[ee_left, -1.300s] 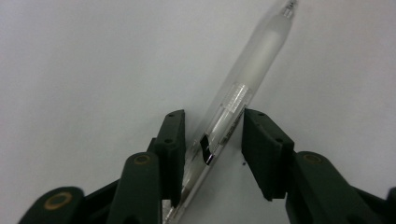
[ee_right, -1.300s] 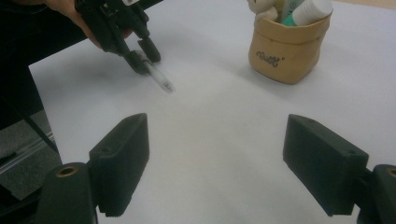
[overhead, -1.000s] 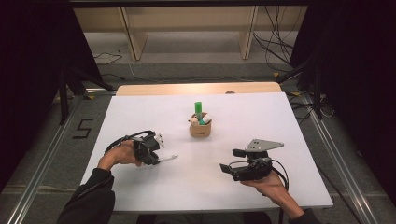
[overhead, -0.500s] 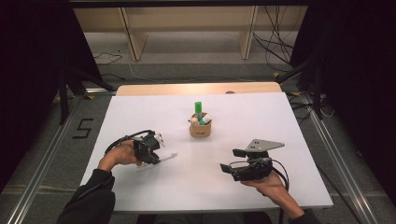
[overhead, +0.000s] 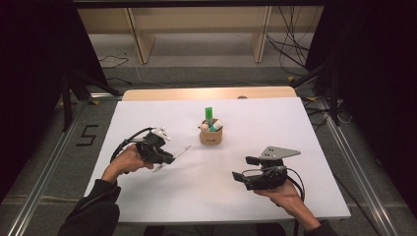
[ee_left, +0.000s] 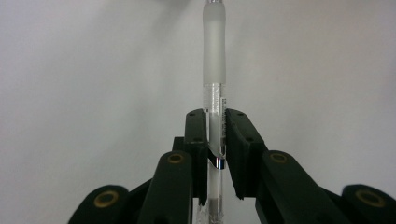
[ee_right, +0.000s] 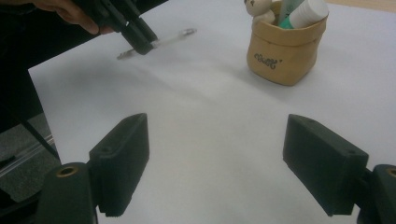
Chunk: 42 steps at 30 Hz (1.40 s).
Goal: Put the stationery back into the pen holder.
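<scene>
A table (overhead: 147, 206) with a white top is seen across the middle of the high view, a strip of bare wood (overhead: 162, 93) being left along its far edge. A small tan pouch (overhead: 210, 135) is stood on it, just above the frame's centre.
</scene>
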### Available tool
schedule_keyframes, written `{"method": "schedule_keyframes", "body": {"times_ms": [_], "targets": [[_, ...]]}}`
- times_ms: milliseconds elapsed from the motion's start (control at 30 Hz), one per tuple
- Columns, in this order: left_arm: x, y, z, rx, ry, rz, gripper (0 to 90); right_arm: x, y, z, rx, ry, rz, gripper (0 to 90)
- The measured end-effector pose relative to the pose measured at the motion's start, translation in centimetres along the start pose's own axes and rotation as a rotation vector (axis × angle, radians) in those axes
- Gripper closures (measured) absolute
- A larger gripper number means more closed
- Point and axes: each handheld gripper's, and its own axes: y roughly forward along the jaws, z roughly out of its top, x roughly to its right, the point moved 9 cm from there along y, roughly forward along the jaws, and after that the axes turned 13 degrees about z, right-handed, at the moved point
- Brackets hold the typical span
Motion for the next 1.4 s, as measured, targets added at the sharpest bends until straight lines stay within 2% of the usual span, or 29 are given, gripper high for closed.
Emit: {"method": "schedule_keyframes", "body": {"times_ms": [300, 467, 667, 800, 867, 1200, 1400], "targets": [[0.6, -1.1, 2.3, 0.145, -0.099, -0.023, 78.9, 0.2, -0.2, 0.3, 0.031, 0.020, -0.008, 22.6], [1.0, -1.1, 3.3, 0.210, -0.147, -0.009, 78.9, 0.4, -0.4, 0.5, 0.060, 0.035, -0.010, 22.1], [2.6, -0.6, 4.3, 0.284, -0.198, 0.009, 78.9, 0.4, -0.4, 1.2, 0.105, 0.052, -0.006, 21.6], [3.7, -0.4, 5.0, 0.328, -0.227, 0.007, 78.9, 0.4, -0.1, 1.9, 0.130, 0.081, 0.015, 22.6], [4.2, -0.3, 5.2, 0.347, -0.245, 0.002, 78.8, 0.4, 0.1, 2.2, 0.138, 0.080, 0.016, 23.0], [6.7, -0.7, 6.0, 0.447, -0.253, 0.025, 78.8, 0.0, 2.2, 4.5, 0.186, 0.125, 0.088, 29.7], [8.0, -0.8, 6.2, 0.478, -0.259, 0.021, 78.8, -0.4, 3.7, 5.6, 0.206, 0.142, 0.132, 35.4]]}}
